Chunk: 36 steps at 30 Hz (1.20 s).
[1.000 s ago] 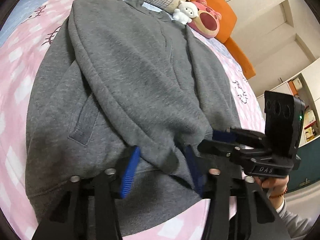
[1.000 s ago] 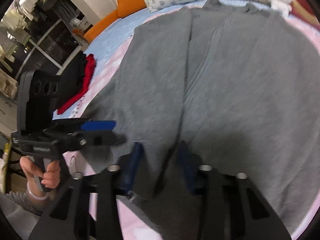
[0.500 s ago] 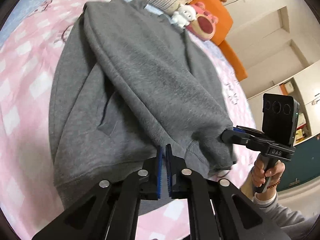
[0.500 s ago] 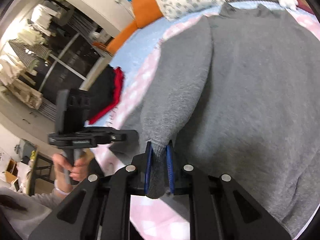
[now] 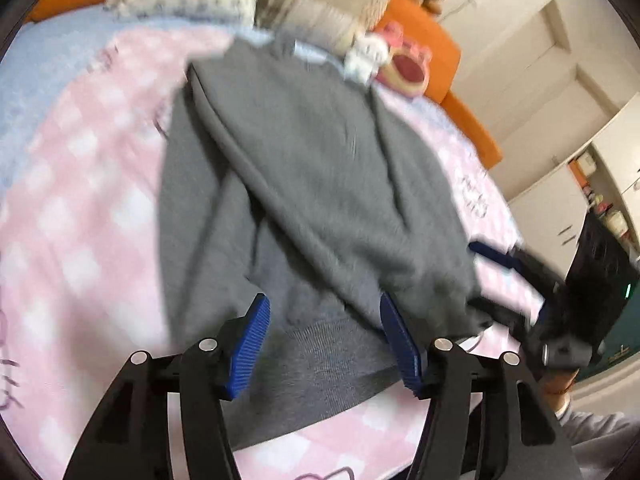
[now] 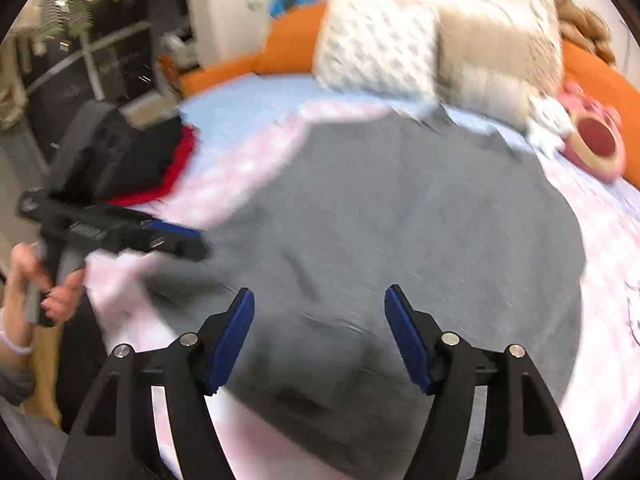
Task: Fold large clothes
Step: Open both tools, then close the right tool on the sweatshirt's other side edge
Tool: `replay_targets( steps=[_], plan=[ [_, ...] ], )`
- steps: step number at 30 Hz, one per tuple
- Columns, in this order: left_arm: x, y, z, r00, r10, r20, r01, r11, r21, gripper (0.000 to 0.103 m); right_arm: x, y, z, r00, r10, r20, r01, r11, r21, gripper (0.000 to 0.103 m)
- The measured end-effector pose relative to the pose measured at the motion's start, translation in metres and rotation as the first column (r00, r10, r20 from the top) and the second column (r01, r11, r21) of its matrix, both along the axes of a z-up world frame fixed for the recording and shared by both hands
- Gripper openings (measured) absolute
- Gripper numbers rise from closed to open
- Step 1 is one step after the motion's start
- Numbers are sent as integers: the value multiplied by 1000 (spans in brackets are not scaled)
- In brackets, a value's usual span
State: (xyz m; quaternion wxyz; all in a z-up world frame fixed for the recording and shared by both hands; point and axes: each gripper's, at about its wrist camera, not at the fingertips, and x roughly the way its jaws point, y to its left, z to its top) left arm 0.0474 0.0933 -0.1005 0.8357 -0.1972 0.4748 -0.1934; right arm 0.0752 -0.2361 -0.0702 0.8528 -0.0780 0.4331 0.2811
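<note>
A large grey sweatshirt [image 5: 312,184] lies flat on the pink checked bedspread [image 5: 80,216], both sleeves folded in over the body. My left gripper [image 5: 324,324] hovers above the hem, its jaws opening, blue pads apart with nothing pinched between them. The right gripper [image 5: 496,258] shows blurred at the sweatshirt's right hem corner. In the right wrist view the sweatshirt [image 6: 400,216] fills the middle. My right gripper [image 6: 320,316] hangs above it, jaws opening and nothing held. The left gripper [image 6: 176,236] shows at the left, in a hand.
Pillows [image 6: 380,40] and plush toys [image 6: 592,136] line the bed's head against an orange headboard [image 5: 436,44]. Black and red folded clothes [image 6: 160,160] lie at the bed's left edge. Cupboards and a doorway [image 5: 568,92] stand to the right.
Both grippers had shut on the sweatshirt's sleeve ends half a second ago. Both have let go, opened wide and lifted back from the hem. The sleeves now lie on the body.
</note>
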Motion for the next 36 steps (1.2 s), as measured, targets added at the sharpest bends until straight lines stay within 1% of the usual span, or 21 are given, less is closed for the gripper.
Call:
replay_targets(
  steps=[2, 4, 6, 9, 11, 13, 16, 17, 19, 21, 22, 23, 26, 28, 30, 32, 34, 36],
  plan=[
    [-3, 24, 17, 998, 51, 45, -52, 998, 19, 73, -11, 24, 8, 999, 47, 17, -48, 998, 44, 68],
    [-2, 44, 26, 994, 90, 63, -91, 996, 16, 75, -19, 50, 7, 996, 85, 27, -86, 995, 54, 69],
    [-1, 65, 25, 991, 122, 60, -123, 992, 9, 75, -21, 75, 2, 993, 113, 24, -114, 992, 50, 69],
    [7, 88, 12, 988, 151, 25, -151, 988, -14, 75, -30, 111, -20, 988, 151, 8, -151, 986, 65, 69],
    [12, 98, 0, 988, 154, 3, -154, 988, -24, 75, -31, 131, -38, 988, 153, -24, -152, 986, 63, 68],
    [23, 102, -11, 989, 148, -18, -149, 988, -31, 75, -34, 149, -53, 990, 142, -25, -141, 989, 31, 68],
    [44, 104, -23, 989, 141, -45, -142, 989, -34, 75, -34, 170, -76, 991, 136, 1, -136, 989, -53, 66],
    [51, 105, -25, 989, 137, -48, -139, 990, -39, 75, -35, 173, -82, 991, 135, 2, -134, 989, -69, 66],
    [67, 108, -26, 989, 135, -53, -137, 990, -36, 75, -36, 177, -94, 990, 138, -8, -138, 987, -80, 60],
    [85, 111, -24, 989, 136, -56, -139, 990, -36, 75, -39, 179, -103, 991, 135, 1, -134, 984, -115, 51],
    [92, 112, -22, 989, 135, -56, -137, 990, -35, 75, -39, 178, -107, 991, 132, 8, -130, 984, -124, 48],
    [98, 112, -21, 989, 134, -58, -136, 990, -33, 75, -40, 176, -109, 992, 124, 15, -122, 985, -121, 42],
    [125, 110, -17, 989, 133, -66, -133, 991, 5, 75, -33, 170, -109, 995, 101, 1, -100, 991, -85, 31],
    [144, 107, -14, 989, 133, -71, -130, 991, 35, 75, -29, 165, -107, 995, 94, -9, -95, 994, -63, 28],
    [165, 106, -12, 987, 141, -73, -134, 987, 89, 75, -28, 163, -103, 996, 90, -19, -90, 995, -39, 22],
    [189, 109, -13, 982, 169, -80, -157, 978, 137, 75, -33, 164, -98, 995, 94, -18, -94, 995, -28, 21],
    [208, 112, -17, 977, 193, -91, -177, 971, 160, 75, -37, 166, -95, 995, 102, -18, -102, 995, -21, 21],
    [225, 115, -21, 975, 199, -101, -184, 972, 143, 74, -39, 166, -93, 994, 105, -21, -105, 994, -8, 21]
  ],
)
